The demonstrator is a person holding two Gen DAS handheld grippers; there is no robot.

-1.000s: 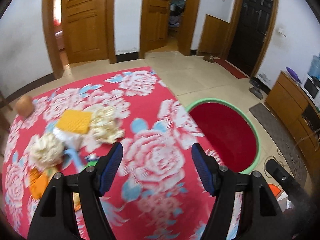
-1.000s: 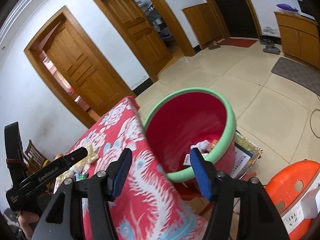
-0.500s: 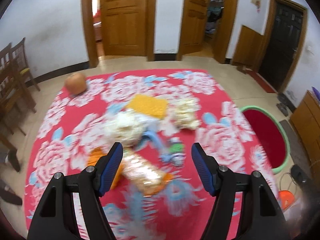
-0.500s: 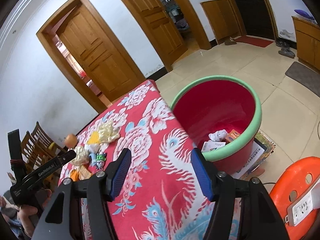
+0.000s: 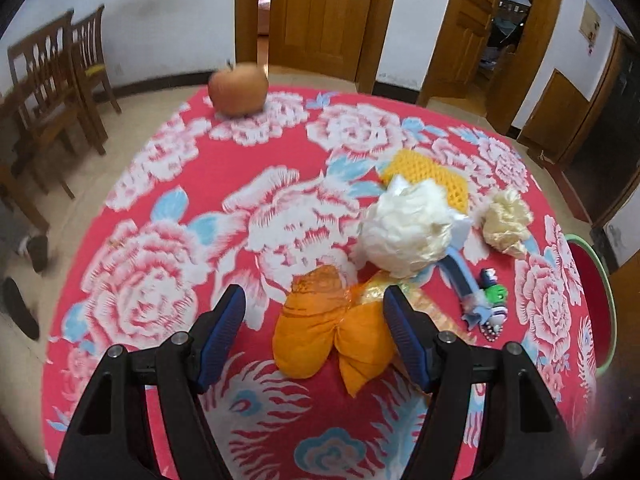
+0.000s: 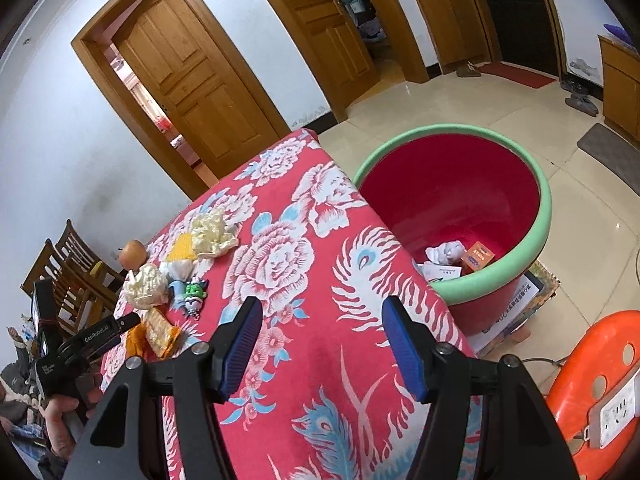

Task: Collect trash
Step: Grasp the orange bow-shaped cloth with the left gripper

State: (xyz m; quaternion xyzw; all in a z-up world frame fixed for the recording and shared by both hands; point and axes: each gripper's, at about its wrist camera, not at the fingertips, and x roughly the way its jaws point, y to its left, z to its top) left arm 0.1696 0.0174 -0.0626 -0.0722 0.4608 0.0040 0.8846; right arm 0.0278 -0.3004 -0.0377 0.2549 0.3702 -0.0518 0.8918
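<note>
Clearly, the left gripper (image 5: 314,330) stood open around a crumpled orange plastic bag (image 5: 328,328), untouched. Closing there risked also snagging the yellow snack wrapper (image 5: 376,288) just past the jaws. The right gripper (image 6: 320,344) hung open, empty.

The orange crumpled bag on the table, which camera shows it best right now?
The left wrist view. There the orange bag lies large and unblocked between the open left gripper's fingers. In the right wrist view only a small orange sliver shows, partly hidden behind a clear wrapper.

Bare red worktop (image 5: 192,184) fills the left of the left-wrist frame; passage at centre right is blocked by an orange bag (image 5: 328,332), white wad (image 5: 404,232) and toy (image 5: 488,300).
</note>
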